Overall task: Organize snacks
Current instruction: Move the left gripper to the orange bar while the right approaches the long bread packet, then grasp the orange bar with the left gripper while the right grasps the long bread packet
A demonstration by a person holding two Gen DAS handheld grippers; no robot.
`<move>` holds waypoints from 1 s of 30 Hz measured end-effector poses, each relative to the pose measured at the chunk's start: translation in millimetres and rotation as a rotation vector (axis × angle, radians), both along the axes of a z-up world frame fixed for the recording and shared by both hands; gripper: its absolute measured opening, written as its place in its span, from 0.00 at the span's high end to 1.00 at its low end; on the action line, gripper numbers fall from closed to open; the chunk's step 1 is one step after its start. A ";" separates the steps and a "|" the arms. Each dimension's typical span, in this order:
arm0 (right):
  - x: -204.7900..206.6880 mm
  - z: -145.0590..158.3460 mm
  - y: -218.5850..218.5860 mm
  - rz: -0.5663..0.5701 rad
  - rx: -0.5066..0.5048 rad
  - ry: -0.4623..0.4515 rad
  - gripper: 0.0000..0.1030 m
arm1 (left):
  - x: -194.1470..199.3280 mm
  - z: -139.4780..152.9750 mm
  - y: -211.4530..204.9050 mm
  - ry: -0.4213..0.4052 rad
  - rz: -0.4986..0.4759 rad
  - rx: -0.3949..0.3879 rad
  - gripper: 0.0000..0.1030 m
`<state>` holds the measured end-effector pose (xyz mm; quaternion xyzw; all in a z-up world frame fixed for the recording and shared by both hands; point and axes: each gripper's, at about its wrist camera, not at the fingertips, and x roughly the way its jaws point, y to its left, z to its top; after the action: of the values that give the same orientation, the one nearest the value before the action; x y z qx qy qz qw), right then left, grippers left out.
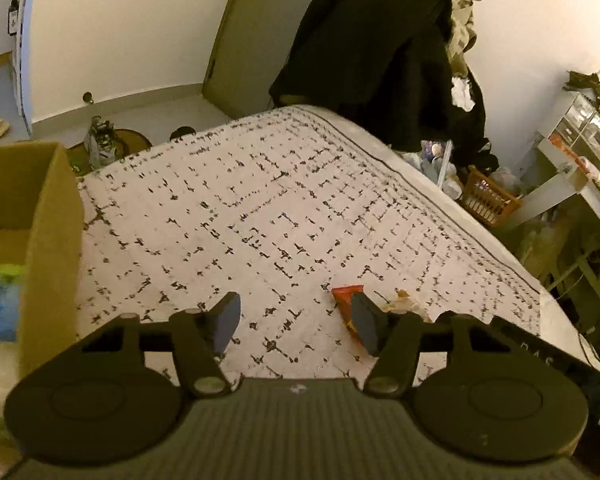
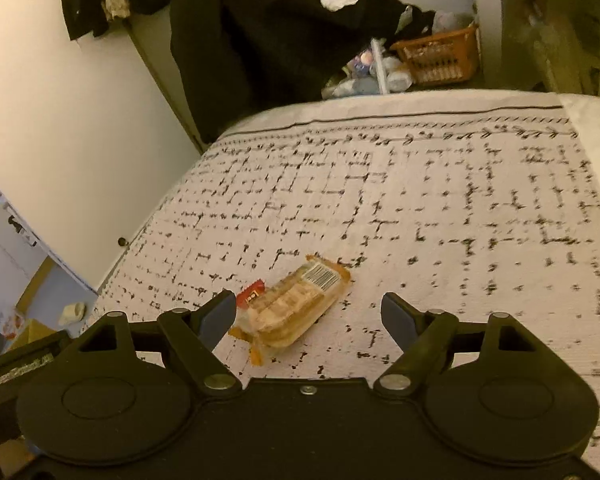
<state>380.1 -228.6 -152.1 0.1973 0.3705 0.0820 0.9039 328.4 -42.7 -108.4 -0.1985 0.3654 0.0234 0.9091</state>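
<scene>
A clear-wrapped cracker packet (image 2: 296,304) with a barcode label lies on the patterned bedspread (image 2: 420,208), just ahead and left of centre of my open, empty right gripper (image 2: 309,318). A small red snack packet (image 2: 251,291) lies against its left end, by my left fingertip. In the left wrist view the red packet (image 1: 346,300) lies beside the right fingertip of my open, empty left gripper (image 1: 296,322), with the cracker packet (image 1: 404,304) behind it. A cardboard box (image 1: 48,240) with colourful packets inside stands at the left.
The bedspread (image 1: 260,208) covers the bed. Dark clothes (image 1: 380,48) hang at the far end. An orange basket (image 2: 440,58) and clutter sit on the floor beyond the bed. A white shelf unit (image 1: 572,148) stands at the right.
</scene>
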 end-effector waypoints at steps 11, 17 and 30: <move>20.0 -23.2 11.1 0.007 0.027 -0.011 0.24 | 41.1 -43.2 3.6 0.065 0.004 -0.048 0.51; 27.9 -33.9 14.7 -0.008 -0.022 0.001 0.25 | 58.7 -48.6 4.7 0.069 0.013 -0.057 0.51; 28.4 -27.1 -13.4 -0.027 -0.037 0.107 0.64 | 76.3 -54.7 -32.4 0.100 -0.060 -0.176 0.51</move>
<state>408.4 -242.1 -179.2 0.1895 0.4171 0.0522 0.8874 404.7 -75.1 -163.1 -0.2651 0.4169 -0.0263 0.8691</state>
